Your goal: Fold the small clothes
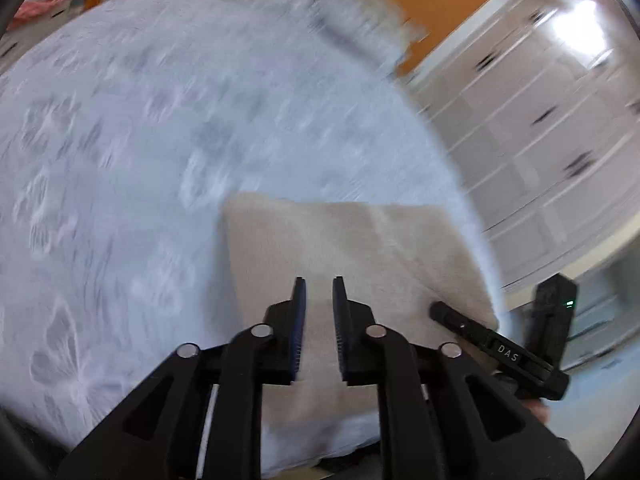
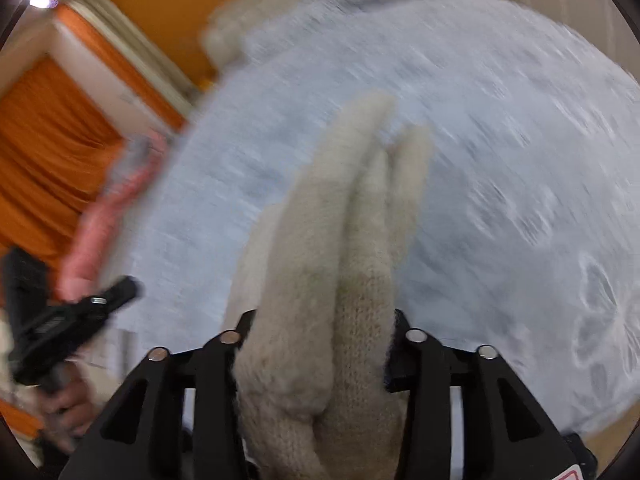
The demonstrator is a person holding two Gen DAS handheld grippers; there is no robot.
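A beige knitted garment [image 1: 344, 256] lies folded near the edge of the bed [image 1: 160, 128] with its pale blue patterned cover. My left gripper [image 1: 319, 284] hovers over the garment's near part with its fingers a little apart and nothing between them. My right gripper [image 2: 320, 344] is shut on thick folds of the beige knit [image 2: 340, 248], which fill the space between its fingers and stretch away over the bed [image 2: 500, 140]. The right gripper also shows in the left wrist view [image 1: 496, 344], at the garment's right edge. The left gripper shows in the right wrist view [image 2: 72, 316].
White cabinets with dark handles [image 1: 540, 120] stand to the right of the bed. Pillows [image 1: 304, 4] lie at the head by an orange wall. Orange curtains [image 2: 44, 152] hang at the left. A pink cloth [image 2: 108, 216] hangs near the bed's edge. Both views are motion-blurred.
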